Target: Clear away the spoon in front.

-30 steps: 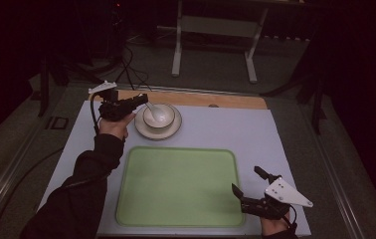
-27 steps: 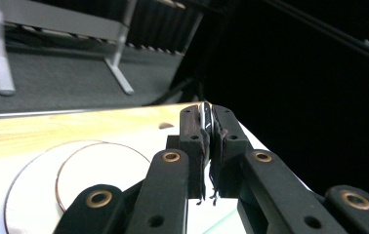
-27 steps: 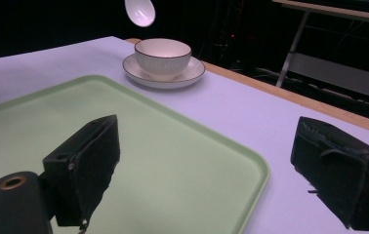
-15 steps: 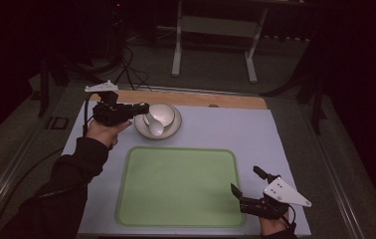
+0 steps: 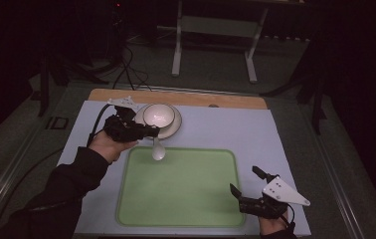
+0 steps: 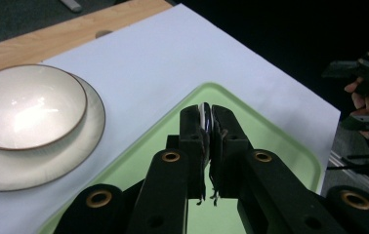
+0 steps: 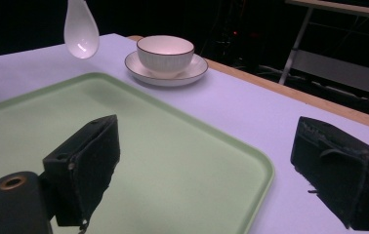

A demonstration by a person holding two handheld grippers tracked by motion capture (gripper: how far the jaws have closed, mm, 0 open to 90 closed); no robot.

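Two views complement ours: the left gripper (image 6: 207, 124) clamps the spoon (image 5: 157, 149), bowl down over the tray's (image 5: 176, 199) far edge. Our right gripper (image 7: 207, 165) stands apart, empty, at the near right corner.

Left claw (image 5: 152, 132) grips spoon (image 5: 157, 150) above green tray (image 5: 176, 214) edge.

Dim lab: cables (image 5: 126, 59) and metal stand (image 5: 213, 37).

Both grippers (image 5: 156, 133) (image 5: 243, 183) are black with brass-ringed screws, grey three-cornered top plates, black cables; sleeve (image 5: 61, 191) dark.
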